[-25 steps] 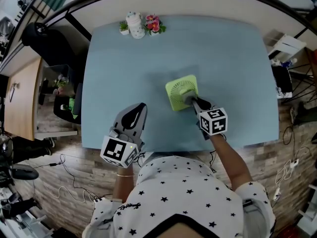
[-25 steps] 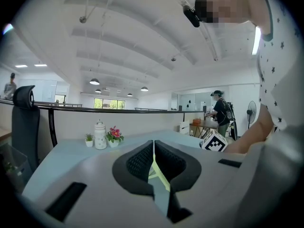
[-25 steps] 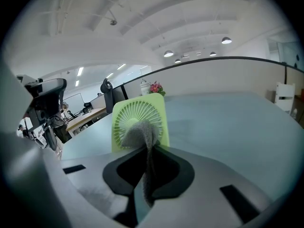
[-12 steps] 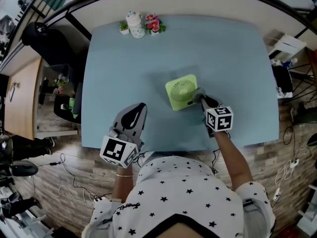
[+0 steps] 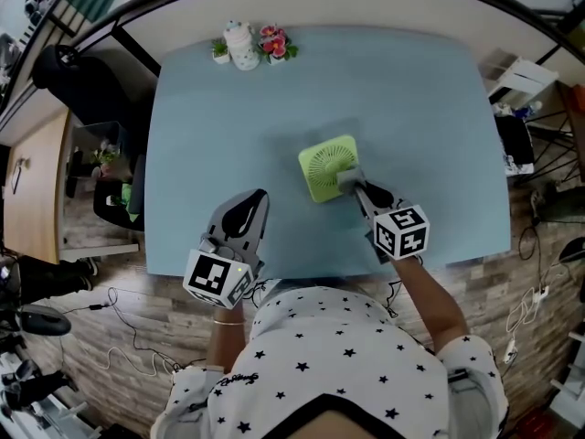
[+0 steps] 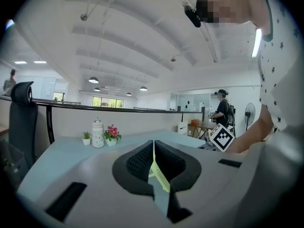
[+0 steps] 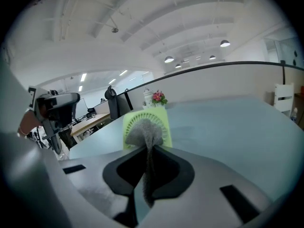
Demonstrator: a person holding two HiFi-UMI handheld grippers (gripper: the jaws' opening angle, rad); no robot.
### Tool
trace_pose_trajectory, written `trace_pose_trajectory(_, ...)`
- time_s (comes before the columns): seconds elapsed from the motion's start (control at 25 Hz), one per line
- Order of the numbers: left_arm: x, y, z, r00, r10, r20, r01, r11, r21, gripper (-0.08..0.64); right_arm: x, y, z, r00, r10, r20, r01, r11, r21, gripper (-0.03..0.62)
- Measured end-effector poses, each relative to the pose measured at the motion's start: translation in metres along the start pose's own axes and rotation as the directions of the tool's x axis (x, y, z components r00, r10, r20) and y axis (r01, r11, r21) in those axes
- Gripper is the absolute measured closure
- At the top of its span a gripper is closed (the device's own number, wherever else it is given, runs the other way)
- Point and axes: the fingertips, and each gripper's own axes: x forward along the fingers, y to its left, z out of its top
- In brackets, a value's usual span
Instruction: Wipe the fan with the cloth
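A small lime-green square fan (image 5: 329, 167) stands on the pale blue table (image 5: 411, 99); the right gripper view shows its front grille (image 7: 156, 120) straight ahead. My right gripper (image 5: 358, 188) is shut on a grey cloth (image 7: 144, 134), and the cloth's bunched end lies against the fan's face. In the head view the cloth (image 5: 350, 181) sits at the fan's lower right edge. My left gripper (image 5: 245, 216) rests at the table's near edge, left of the fan, jaws together with nothing between them. A sliver of the fan (image 6: 156, 172) shows beyond its jaws.
A white jar (image 5: 243, 46), a small green plant (image 5: 220, 50) and pink flowers (image 5: 274, 42) stand at the table's far left edge. A black office chair (image 5: 91, 80) stands left of the table. White boxes and cables (image 5: 523, 90) lie on the floor at right.
The right gripper with the cloth slid right off the fan's face to its right side, then came back to the fan's lower right edge. The left gripper stayed put.
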Motion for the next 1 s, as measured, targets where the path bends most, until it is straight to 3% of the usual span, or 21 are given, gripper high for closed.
trace_pose_trajectory(0.16, 0.001, 0.000, 0.001, 1.000, 0.002, 0.007, -0.002, 1.000, -0.002, 0.526, 0.008, 0.039, 0.002, 0.996, 0.088, 0.002, -0.088, 0.995, -0.049, 0.565)
trace_pose_trajectory(0.48, -0.013, 0.010, -0.002, 0.999, 0.049, 0.007, -0.049, 0.999, -0.016, 0.526, 0.040, 0.089, -0.031, 0.975, 0.191, -0.112, -0.203, 0.973, -0.108, 0.565)
trace_pose_trajectory(0.76, -0.029, 0.020, -0.006, 0.996, 0.090, 0.002, -0.090, 0.996, -0.025, 0.526, 0.052, 0.089, -0.058, 0.968, 0.168, -0.189, -0.194, 0.972, -0.133, 0.565)
trace_pose_trajectory(1.0, -0.028, 0.019, -0.005, 0.997, 0.081, 0.005, -0.081, 0.996, -0.028, 0.526, 0.054, 0.071, -0.066, 0.971, 0.124, -0.203, -0.149, 0.982, -0.113, 0.565)
